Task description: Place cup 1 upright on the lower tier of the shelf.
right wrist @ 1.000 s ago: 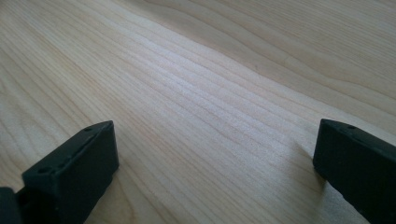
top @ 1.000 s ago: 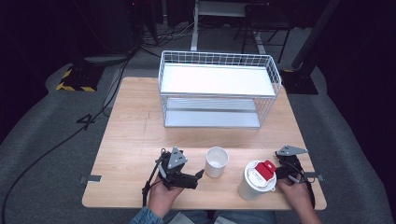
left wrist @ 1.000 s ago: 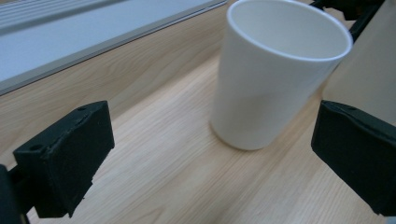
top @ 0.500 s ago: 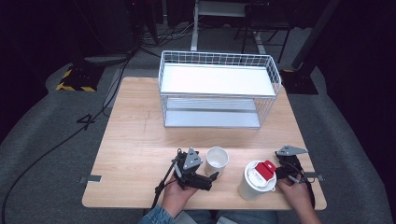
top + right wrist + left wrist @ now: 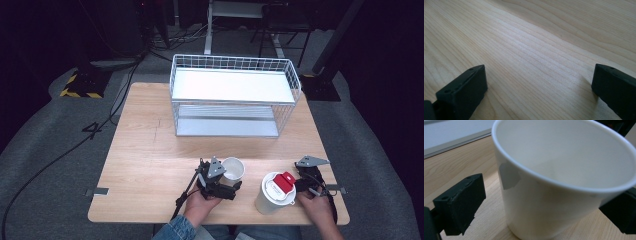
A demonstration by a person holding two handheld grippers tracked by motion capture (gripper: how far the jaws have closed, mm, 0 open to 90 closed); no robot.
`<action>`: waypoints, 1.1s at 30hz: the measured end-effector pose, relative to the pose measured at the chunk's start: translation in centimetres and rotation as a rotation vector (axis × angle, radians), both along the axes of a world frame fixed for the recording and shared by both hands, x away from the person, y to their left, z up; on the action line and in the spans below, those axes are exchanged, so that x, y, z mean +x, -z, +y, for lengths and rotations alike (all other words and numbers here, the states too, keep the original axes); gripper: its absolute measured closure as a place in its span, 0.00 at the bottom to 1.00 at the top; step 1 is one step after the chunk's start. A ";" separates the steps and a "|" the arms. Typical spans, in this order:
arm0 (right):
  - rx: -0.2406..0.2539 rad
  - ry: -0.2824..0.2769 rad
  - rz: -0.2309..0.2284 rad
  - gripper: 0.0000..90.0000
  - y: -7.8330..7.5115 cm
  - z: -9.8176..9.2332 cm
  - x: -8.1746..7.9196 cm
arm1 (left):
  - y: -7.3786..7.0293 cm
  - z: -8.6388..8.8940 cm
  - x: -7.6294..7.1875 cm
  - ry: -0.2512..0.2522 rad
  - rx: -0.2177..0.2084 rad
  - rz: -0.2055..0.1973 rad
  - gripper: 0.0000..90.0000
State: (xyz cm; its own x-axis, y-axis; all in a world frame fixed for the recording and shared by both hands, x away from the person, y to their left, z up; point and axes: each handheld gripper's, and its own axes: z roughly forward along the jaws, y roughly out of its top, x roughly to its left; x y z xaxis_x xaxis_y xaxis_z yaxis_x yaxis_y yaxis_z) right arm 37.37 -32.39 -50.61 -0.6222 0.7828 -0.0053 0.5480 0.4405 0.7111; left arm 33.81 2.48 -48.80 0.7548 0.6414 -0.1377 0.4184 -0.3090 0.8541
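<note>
Left gripper with jaws set wide around the empty white cup, which stands upright near the front edge of the wooden table; the jaws have just been closing, a gap remaining at one side. Right gripper, jaws wide apart and empty, rests beside the lidded tumbler.

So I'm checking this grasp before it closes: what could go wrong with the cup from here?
1. The left gripper has been closing its jaws around the empty white cup. The left jaw stands clear of the wall while the right looks close, so uneven contact could push or tip the light cup.
2. The cup tapers downward, so it might slip in a squeeze.
3. The lidded white container stands close by, so a sideways shove could knock it.
</note>
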 end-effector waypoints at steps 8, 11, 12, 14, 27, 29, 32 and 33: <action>0.000 0.000 0.000 0.00 0.0 0.0 0.0 | 0.7 -0.3 0.3 0.020 0.011 -0.018 0.07; 0.000 0.000 0.000 0.00 0.0 0.0 0.0 | 0.7 -0.3 0.2 0.040 0.014 -0.032 0.18; 0.000 0.000 0.000 0.00 0.0 0.0 0.0 | 0.8 -0.4 0.2 0.058 0.024 -0.042 0.19; 0.000 0.000 0.000 0.00 0.0 0.0 0.0 | 0.9 -0.4 0.1 0.062 0.034 -0.043 0.22; 0.001 0.001 -0.001 0.01 0.0 0.0 0.0 | 1.0 -0.5 0.0 0.059 0.045 -0.057 0.24; 0.000 0.001 0.000 0.01 0.0 0.0 0.0 | 1.0 -0.5 0.0 0.058 0.045 -0.057 0.24; 0.001 0.001 -0.001 0.01 0.0 0.0 0.0 | 1.0 -0.5 0.0 0.057 0.046 -0.059 0.24; 0.001 0.001 0.000 0.01 0.0 0.0 0.0 | 1.0 -0.5 -0.1 0.055 0.047 -0.060 0.24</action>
